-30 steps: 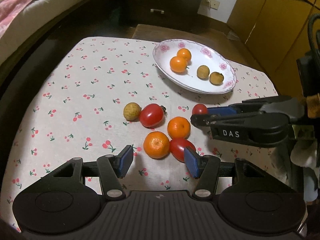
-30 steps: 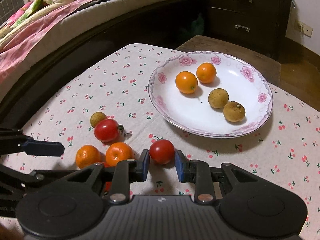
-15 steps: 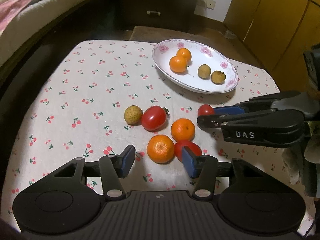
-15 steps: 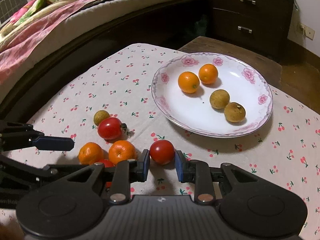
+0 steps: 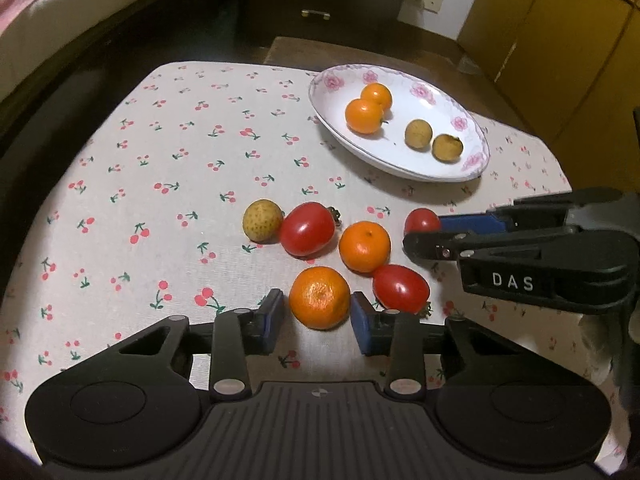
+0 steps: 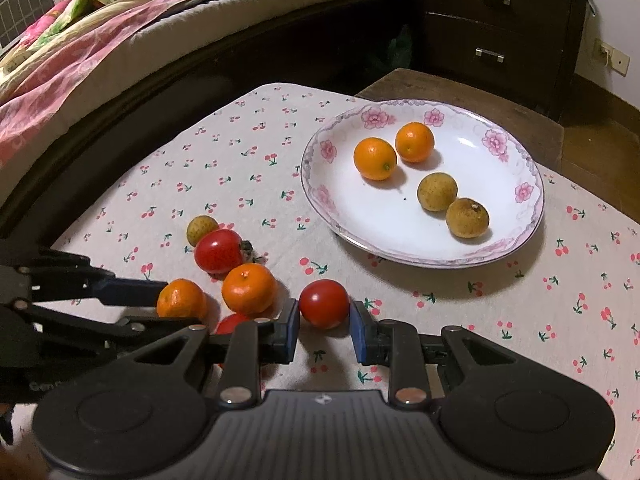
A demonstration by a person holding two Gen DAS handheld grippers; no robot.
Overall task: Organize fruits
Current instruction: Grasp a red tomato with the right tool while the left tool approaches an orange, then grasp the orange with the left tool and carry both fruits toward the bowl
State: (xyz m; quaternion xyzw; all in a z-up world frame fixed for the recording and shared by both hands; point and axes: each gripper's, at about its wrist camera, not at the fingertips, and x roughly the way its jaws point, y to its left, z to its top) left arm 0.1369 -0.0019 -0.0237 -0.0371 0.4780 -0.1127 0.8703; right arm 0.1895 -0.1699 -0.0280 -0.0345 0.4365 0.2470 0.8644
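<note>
The left gripper (image 5: 318, 312) sits low over the cherry-print tablecloth (image 5: 168, 168) with its blue pads spread apart on either side of a mandarin (image 5: 319, 297); the pads look just beside the peel, and whether they touch it cannot be told. In the left wrist view, a long tomato (image 5: 401, 288) lies at about 3 o'clock from that mandarin, touching a second mandarin (image 5: 364, 246) at 1 o'clock. A larger tomato (image 5: 307, 228) with a dried stem lies at 11 o'clock, pressed against a speckled yellowish fruit (image 5: 263, 221) on its far left. The right gripper (image 6: 325, 328) is likewise parted around a small round tomato (image 6: 324, 309), which rests on the cloth between its pads, close to both, with contact unclear. From the right wrist view the loose pile lies at 9 to 10 o'clock from this tomato. The flowered plate (image 6: 520, 232) stands at 1 o'clock, well apart from the grippers, holding two small oranges (image 6: 375, 158) touching each other and two brownish round fruits (image 6: 437, 191) side by side. A bed with a pink quilt (image 6: 80, 52) and a dark drawer chest (image 6: 492, 24) stand beyond the table.
</note>
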